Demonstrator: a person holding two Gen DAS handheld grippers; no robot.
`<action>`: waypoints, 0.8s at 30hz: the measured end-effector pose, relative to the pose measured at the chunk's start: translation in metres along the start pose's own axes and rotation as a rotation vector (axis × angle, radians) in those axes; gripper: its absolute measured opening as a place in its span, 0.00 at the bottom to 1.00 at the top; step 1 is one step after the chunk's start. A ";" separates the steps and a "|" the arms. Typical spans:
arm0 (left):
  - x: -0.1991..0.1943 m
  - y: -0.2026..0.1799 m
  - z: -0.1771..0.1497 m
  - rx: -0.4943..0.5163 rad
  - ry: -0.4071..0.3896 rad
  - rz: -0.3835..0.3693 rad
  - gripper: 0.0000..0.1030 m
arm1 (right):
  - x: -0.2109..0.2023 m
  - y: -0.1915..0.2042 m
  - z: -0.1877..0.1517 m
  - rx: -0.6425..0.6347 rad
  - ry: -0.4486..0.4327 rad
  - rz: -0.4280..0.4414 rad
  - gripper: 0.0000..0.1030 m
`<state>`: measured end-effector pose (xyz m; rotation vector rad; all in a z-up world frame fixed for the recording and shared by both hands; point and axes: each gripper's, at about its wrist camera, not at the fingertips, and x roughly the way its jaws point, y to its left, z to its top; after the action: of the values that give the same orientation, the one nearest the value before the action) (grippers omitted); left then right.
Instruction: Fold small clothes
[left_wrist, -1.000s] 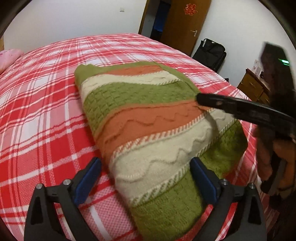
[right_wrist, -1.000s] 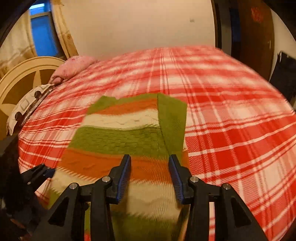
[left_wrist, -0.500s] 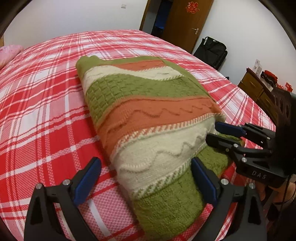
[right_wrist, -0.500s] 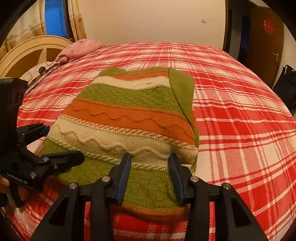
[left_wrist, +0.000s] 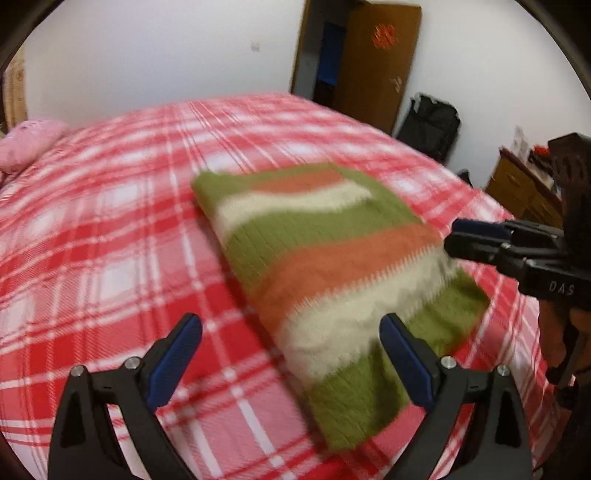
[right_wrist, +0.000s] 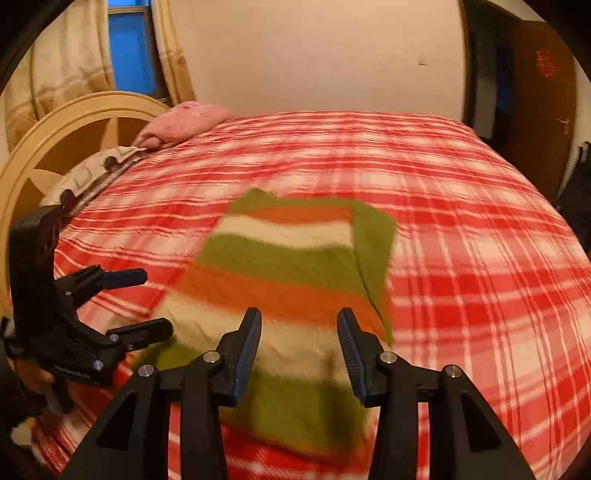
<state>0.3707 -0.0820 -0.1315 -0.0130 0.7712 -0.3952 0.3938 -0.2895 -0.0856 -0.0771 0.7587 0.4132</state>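
Observation:
A folded knit sweater (left_wrist: 332, 266) with green, orange and cream stripes lies flat on the red plaid bed (left_wrist: 110, 258). My left gripper (left_wrist: 290, 328) hangs open and wide above its near left corner, nothing between the pads. In the right wrist view the sweater (right_wrist: 295, 258) lies ahead and below my right gripper (right_wrist: 299, 325), whose jaws stand apart and empty above the near cream stripe. The right gripper (left_wrist: 469, 240) also shows at the sweater's right edge, clear of the cloth. The left gripper (right_wrist: 140, 302) shows at the left, off the sweater's edge. Both views are blurred.
A pink pillow (right_wrist: 184, 122) and a cream headboard (right_wrist: 55, 147) are at the far left of the bed. A brown door (left_wrist: 380, 62), a black bag (left_wrist: 432, 125) and a wooden dresser (left_wrist: 524, 192) stand beyond the bed's right side.
Both grippers have lifted and drawn back from the sweater, which now sits farther off in both views. The sweater itself has stayed folded in place.

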 end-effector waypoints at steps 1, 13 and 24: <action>0.002 0.001 0.002 -0.008 0.000 0.006 0.96 | 0.007 0.002 0.007 -0.014 0.006 0.006 0.43; 0.026 0.024 -0.006 -0.157 0.079 -0.085 0.97 | 0.037 -0.058 0.017 0.129 0.046 0.032 0.68; 0.050 0.029 -0.006 -0.284 0.152 -0.193 0.98 | 0.104 -0.136 0.020 0.450 0.125 0.226 0.68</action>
<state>0.4095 -0.0718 -0.1741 -0.3287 0.9751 -0.4709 0.5279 -0.3747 -0.1529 0.4109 0.9726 0.4455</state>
